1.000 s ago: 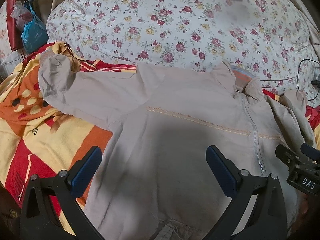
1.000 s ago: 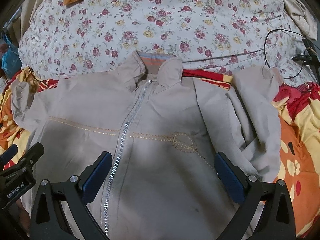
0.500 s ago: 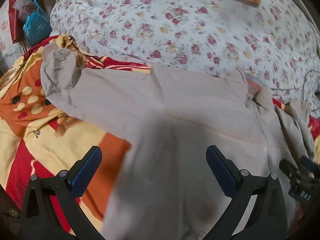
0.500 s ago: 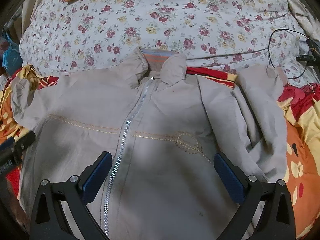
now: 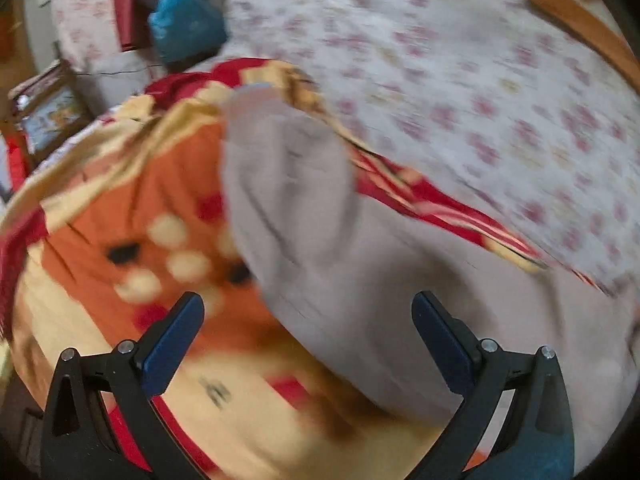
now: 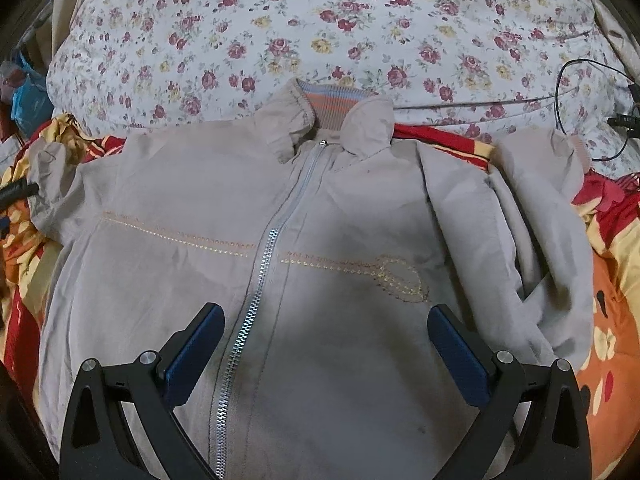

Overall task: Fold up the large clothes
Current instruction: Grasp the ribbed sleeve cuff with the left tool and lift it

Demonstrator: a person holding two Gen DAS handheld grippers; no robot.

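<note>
the zipped beige fabric jacket lies flat, front up, across the middle of the frame. left gripper, jaws apart, faces its left sleeve at centre: pinch near the cuff, fold inward. right gripper hovers, jaws apart and empty.

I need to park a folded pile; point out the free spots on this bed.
Free: the orange blanket right of the jacket's bunched right sleeve, and the blanket left of the left sleeve. Crowded: the centre, under the jacket; a cable crosses the floral quilt.
</note>
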